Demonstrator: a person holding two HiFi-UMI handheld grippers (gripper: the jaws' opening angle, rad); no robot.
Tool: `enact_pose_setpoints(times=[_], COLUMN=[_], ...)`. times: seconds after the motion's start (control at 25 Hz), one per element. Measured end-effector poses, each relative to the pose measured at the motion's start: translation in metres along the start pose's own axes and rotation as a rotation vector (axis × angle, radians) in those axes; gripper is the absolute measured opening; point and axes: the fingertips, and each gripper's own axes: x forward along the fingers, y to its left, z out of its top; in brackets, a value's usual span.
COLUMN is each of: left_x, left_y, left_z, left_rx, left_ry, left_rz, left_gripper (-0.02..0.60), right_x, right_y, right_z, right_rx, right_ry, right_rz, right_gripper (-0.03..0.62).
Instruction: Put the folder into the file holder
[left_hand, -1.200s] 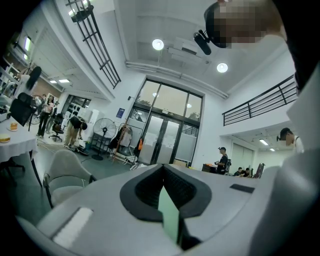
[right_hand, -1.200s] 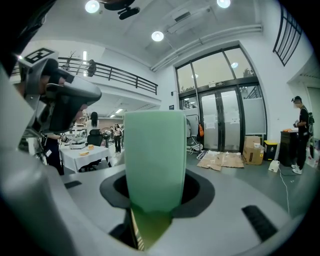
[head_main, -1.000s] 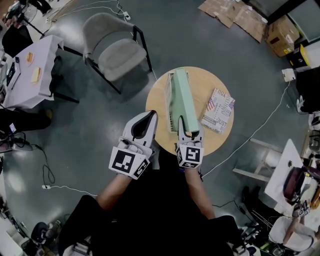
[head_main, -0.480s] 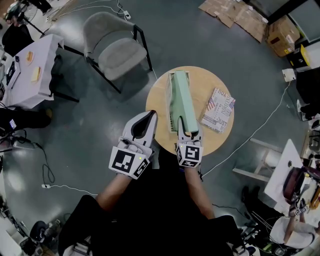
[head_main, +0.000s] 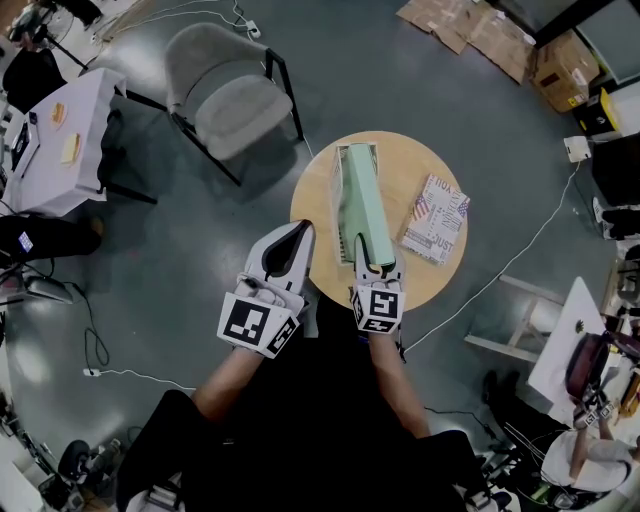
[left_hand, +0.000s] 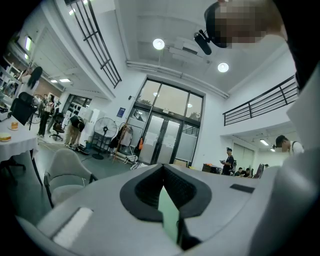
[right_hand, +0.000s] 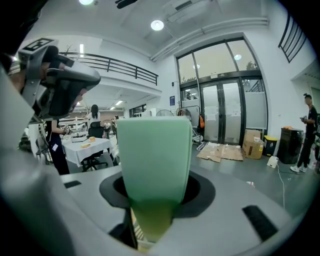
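Observation:
A long pale green folder (head_main: 362, 200) stands on edge on the round wooden table (head_main: 400, 165), running away from me. My right gripper (head_main: 372, 262) is shut on its near end; in the right gripper view the folder (right_hand: 152, 160) rises from between the jaws and fills the middle. A pale file holder (head_main: 337, 190) sits close along the folder's left side; whether the folder rests inside it I cannot tell. My left gripper (head_main: 298, 232) hovers at the table's near left edge with its jaws together and nothing held, and a sliver of the green folder (left_hand: 169, 215) shows beyond them.
A printed magazine (head_main: 436, 220) lies on the table's right side. A grey chair (head_main: 225, 95) stands beyond the table to the left, and a white-clothed table (head_main: 60, 150) is at far left. Flattened cardboard (head_main: 470, 30) and cables lie on the floor.

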Motion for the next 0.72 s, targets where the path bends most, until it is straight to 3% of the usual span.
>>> enact_pose_setpoints(times=[0.72], left_x=[-0.012], left_y=[0.0], left_z=[0.002], left_rx=[0.005], left_ry=[-0.003], left_rz=[-0.012], left_gripper=[0.003], right_x=[-0.002], right_y=[0.011], right_z=[-0.006], right_rx=[-0.027], right_ry=[0.01], right_rz=[0.002], right_gripper=[0.19])
